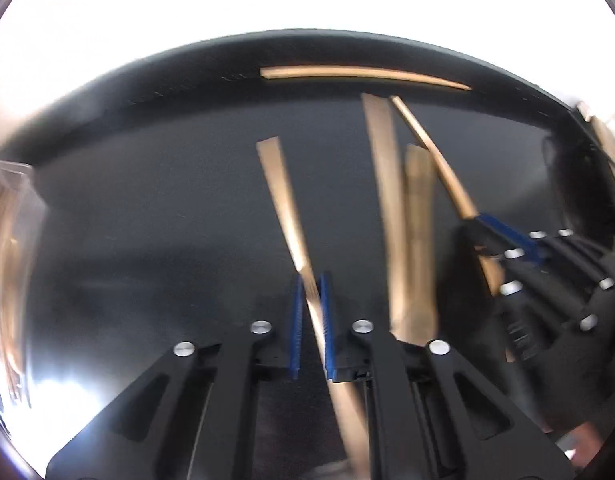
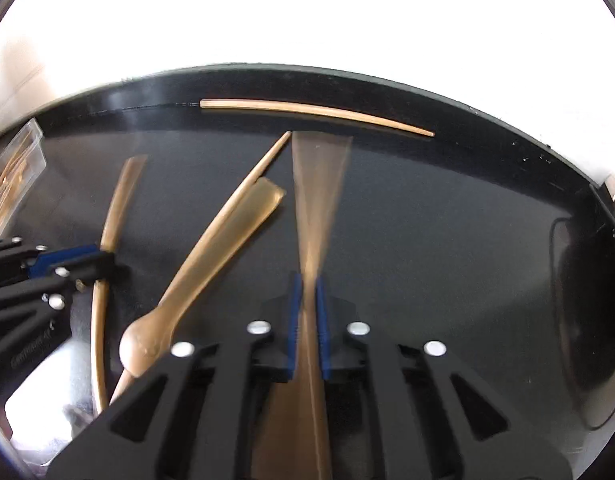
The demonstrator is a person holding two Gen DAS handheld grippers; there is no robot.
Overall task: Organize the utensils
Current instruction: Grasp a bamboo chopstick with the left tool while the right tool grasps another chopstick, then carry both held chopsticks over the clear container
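Note:
Several gold utensils lie on a black mat (image 1: pixel 147 220). My left gripper (image 1: pixel 312 320) is shut on the handle of one gold utensil (image 1: pixel 281 196), whose flat end points away; it also shows in the right wrist view (image 2: pixel 119 200). My right gripper (image 2: pixel 308 312) is shut on another gold utensil (image 2: pixel 319 184), blurred by motion; the gripper also shows in the left wrist view (image 1: pixel 503 236). Between them lie a gold spoon (image 2: pixel 211 264) and a thin gold piece (image 2: pixel 267 160). Another gold utensil (image 2: pixel 319 114) lies across the far edge.
A clear plastic holder (image 2: pixel 11 176) with gold utensils stands at the mat's left edge, and shows in the left wrist view (image 1: pixel 7 240). A black cable (image 2: pixel 567 320) loops at the right. A bright white surface lies beyond the mat.

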